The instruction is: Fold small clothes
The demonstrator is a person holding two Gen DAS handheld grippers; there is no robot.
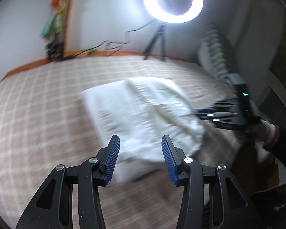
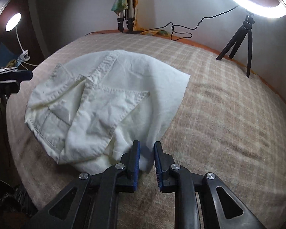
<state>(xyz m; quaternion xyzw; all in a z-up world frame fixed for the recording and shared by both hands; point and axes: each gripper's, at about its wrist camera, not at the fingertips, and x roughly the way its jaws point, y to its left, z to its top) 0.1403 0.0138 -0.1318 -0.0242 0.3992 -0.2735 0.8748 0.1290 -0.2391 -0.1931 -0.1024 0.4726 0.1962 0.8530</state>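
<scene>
White shorts [image 2: 104, 99] lie partly folded on the beige checked blanket [image 2: 228, 114], with seams and a pocket showing. My right gripper [image 2: 146, 152] is at their near corner, its jaws a narrow gap apart with a flap of the white cloth between the pads. My left gripper [image 1: 140, 147] hovers open over the near edge of the shorts [image 1: 139, 110], gripping nothing. The left wrist view is blurred. It shows the right gripper [image 1: 200, 113] at the garment's right edge, and the left gripper [image 2: 19, 80] shows at the far left of the right wrist view.
A lit ring light [image 1: 173, 0] on a small tripod [image 2: 240, 38] stands at the blanket's far edge, with a black cable [image 2: 181, 28] trailing along it. A second lamp [image 2: 13, 22] glows at the left. A person's hand [image 1: 272, 133] holds the right gripper.
</scene>
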